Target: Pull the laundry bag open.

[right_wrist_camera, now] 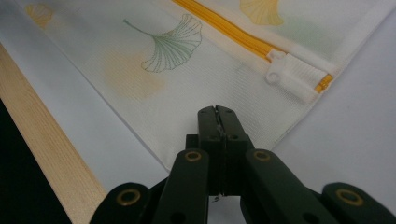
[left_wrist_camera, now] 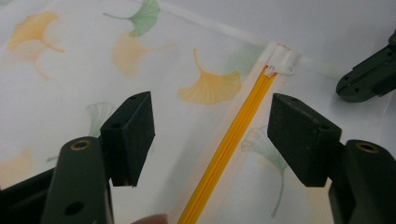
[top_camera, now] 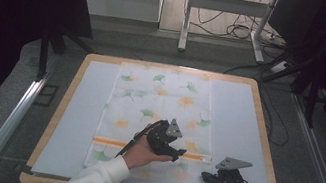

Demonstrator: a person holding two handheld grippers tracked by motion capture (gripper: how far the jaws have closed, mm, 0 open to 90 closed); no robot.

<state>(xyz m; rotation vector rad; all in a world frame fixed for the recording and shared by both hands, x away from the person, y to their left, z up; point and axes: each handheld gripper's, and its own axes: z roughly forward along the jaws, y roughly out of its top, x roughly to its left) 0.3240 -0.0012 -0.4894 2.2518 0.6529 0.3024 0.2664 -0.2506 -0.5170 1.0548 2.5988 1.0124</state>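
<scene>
Bare white mat (top_camera: pixel 239 120) free right of the mesh bag (top_camera: pixel 159 101), right tongs (top_camera: pixel 207 176) crowding its near corner

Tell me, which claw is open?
The left claw is open: its two black pads stand wide apart over the yellow zipper of the leaf-print mesh bag. The right claw is shut.

White mesh bag (top_camera: pixel 156 116), ginkgo print
Green and orange leaves; yellow zipper (left_wrist_camera: pixel 224 149) with white pull (right_wrist_camera: pixel 292 77); black grippers on a pale worktop (top_camera: pixel 77 122).
</scene>
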